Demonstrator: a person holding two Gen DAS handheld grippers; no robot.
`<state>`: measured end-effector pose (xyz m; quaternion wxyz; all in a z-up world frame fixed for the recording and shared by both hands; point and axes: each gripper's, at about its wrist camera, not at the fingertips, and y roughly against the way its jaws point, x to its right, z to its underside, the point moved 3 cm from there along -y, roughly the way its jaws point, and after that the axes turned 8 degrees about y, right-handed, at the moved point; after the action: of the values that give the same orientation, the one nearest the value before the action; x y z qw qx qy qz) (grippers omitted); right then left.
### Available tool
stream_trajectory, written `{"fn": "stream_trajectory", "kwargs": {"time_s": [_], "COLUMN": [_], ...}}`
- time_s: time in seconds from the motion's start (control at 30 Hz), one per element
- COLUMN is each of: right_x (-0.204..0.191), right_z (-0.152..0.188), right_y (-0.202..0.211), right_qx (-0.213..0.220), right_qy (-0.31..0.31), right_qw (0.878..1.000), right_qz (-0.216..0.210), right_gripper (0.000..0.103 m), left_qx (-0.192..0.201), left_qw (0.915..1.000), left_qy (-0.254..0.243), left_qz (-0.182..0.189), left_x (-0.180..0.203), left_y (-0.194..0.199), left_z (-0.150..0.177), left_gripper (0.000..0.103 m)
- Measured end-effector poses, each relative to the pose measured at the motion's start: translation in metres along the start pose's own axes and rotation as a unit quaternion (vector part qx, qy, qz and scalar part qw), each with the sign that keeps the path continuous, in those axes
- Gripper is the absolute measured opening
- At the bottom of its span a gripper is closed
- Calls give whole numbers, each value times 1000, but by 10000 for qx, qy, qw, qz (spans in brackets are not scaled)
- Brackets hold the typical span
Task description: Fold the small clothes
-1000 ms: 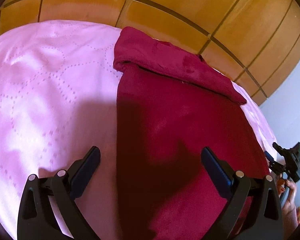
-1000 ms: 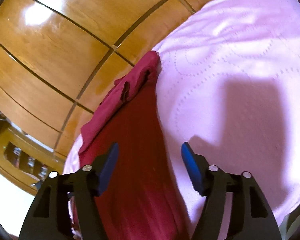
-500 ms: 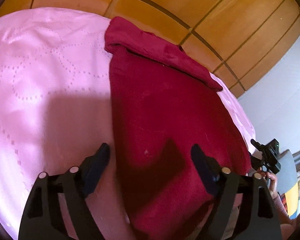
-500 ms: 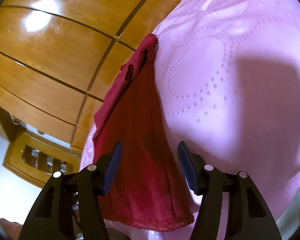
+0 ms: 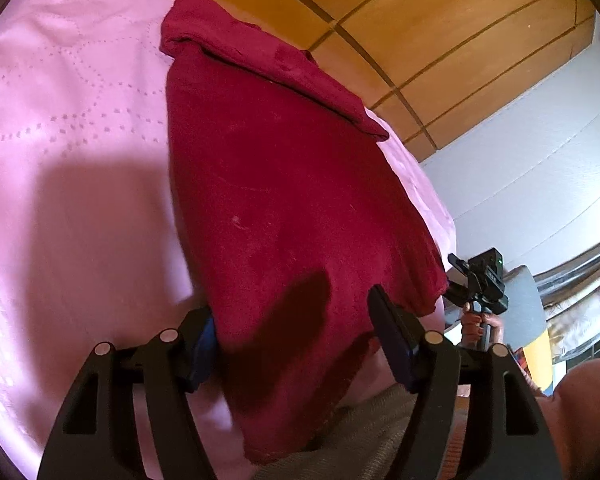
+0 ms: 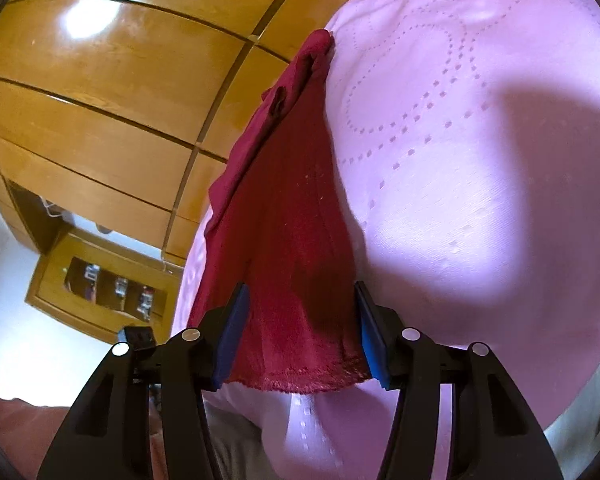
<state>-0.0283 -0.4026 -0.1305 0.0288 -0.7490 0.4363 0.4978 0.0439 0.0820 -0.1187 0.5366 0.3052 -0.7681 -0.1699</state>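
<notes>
A dark red garment (image 5: 284, 184) lies flat on a pink quilted bedspread (image 5: 68, 152), its far end folded over into a band. Its near hem hangs over the bed's edge. My left gripper (image 5: 296, 344) is open, its jaws on either side of the garment's near left corner. In the right wrist view the garment (image 6: 288, 240) runs away from me, its frayed hem nearest. My right gripper (image 6: 300, 340) is open and straddles the hem's near right corner. The right gripper also shows in the left wrist view (image 5: 476, 284), held by a hand.
A glossy wooden panelled wardrobe (image 6: 100, 100) stands behind the bed. A wooden shelf unit (image 6: 108, 284) is at the lower left of the right wrist view. A white wall (image 5: 540, 168) is to the right. Grey fabric (image 5: 364, 432) lies below the bed's edge.
Both grippers have drawn back toward the near edge of the bed. The garment's near hem, out of frame before, now lies between each pair of open jaws.
</notes>
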Motion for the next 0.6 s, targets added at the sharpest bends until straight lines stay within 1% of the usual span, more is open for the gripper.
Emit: {"fn": "stream_trajectory", "kwargs": {"time_s": [0.07,0.1,0.13,0.17,0.2,0.27,0.3,0.33,0.37,0.4,0.43,0.47,0.53,0.6], "right_x": [3,3,3,5,6,9,11,14,14,13,9,4,-7,-16], "right_z": [-1,-2,-3,-2,-1,1,2,2,3,2,1,-1,-6,-9], "right_y": [-3,-4,-5,-8,-7,-7,-6,-6,-5,-4,-2,-2,2,5], "right_qx": [109,149,165,121,106,123,126,134,148,148,129,114,140,201], "right_qy": [-180,-235,-263,-288,-288,-326,-390,-463,-528,-523,-429,-337,-115,9], "right_qw": [9997,9995,9994,9995,9995,9994,9991,9988,9983,9984,9988,9993,9997,9996], "right_qz": [-111,-153,-157,-77,-60,-78,-93,-126,-175,-181,-170,-146,-146,-186], "right_gripper": [52,43,38,31,26,18,16,15,15,12,11,11,11,10], "left_qx": [-31,-67,-127,-176,-229,-385,-415,-451,-470,-500,-531,-502,-344,-126], "left_qw": [10000,9999,9998,9996,9995,9988,9987,9986,9985,9984,9984,9986,9994,9997], "left_qy": [-6,11,36,44,43,20,16,43,79,114,127,97,-64,-126], "left_qz": [55,95,153,193,225,290,297,287,258,228,164,97,43,173], "left_x": [3,4,5,6,6,9,8,9,9,9,10,12,19,26], "left_y": [-2,-1,-2,-2,-2,-1,-2,-2,-3,-6,-8,-9,-5,5], "left_z": [3,6,9,12,15,22,22,23,23,23,23,22,20,15], "left_gripper": [70,70,70,70,70,66,57,47,39,20,13,14,10,9]}}
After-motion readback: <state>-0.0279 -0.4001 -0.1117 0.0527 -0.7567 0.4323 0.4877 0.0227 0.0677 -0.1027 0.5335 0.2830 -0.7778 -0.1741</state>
